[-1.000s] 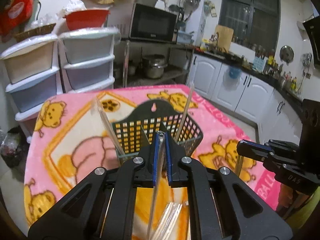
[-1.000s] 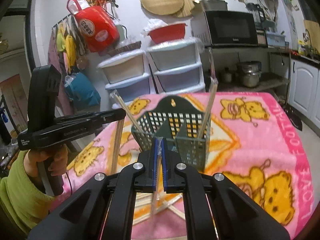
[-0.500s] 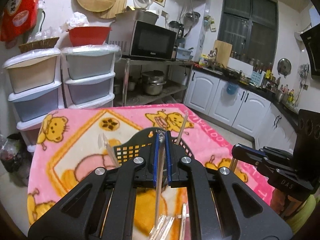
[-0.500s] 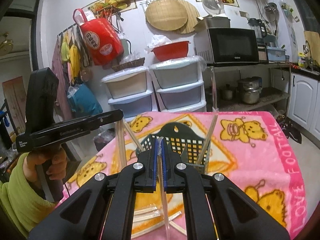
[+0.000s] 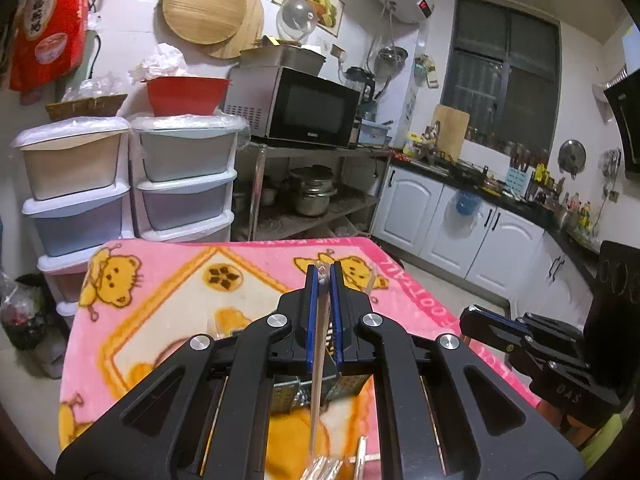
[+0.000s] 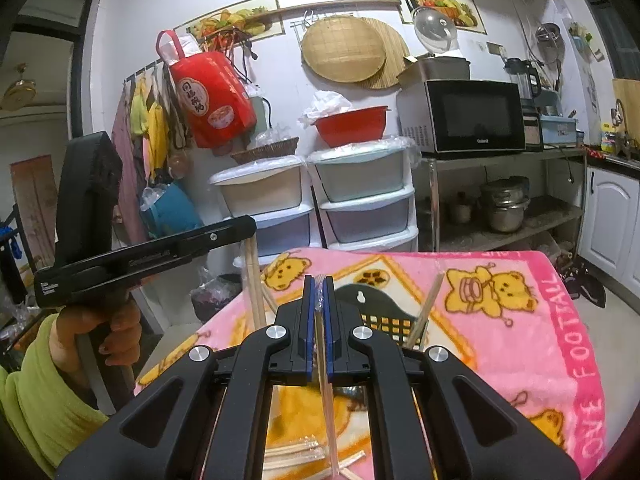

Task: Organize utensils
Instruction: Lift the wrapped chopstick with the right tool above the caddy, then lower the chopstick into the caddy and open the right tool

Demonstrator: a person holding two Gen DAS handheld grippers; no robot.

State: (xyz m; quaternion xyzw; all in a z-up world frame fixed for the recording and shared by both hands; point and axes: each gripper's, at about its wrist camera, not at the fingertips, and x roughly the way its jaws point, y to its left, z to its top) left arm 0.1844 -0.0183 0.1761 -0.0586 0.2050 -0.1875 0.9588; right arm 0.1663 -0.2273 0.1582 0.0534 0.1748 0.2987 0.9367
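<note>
The left tool [image 5: 324, 280] is pinched shut on a wrapped pair of chopsticks [image 5: 318, 364], and the right tool [image 6: 319, 286] is clamped on a clear-wrapped plastic fork [image 6: 326, 400]; each hangs down from the pads over the pink blanket [image 6: 532, 344] covering the surface. The black basket [image 6: 380, 320] sits just beyond both tools, with a chopstick [image 6: 426, 312] already leaning in its right side.

The main risk is slip — both grips are on slick film at the very top of a long, thin piece, so a swing or tilt could let it slide out or miss a compartment. The two tools are also near each other and could knock together over the basket.

More wrapped chopsticks [image 6: 292, 454] lie loose below — easy to snag. Open room is to the right; the blanket's left edge is close to the left tool.
</note>
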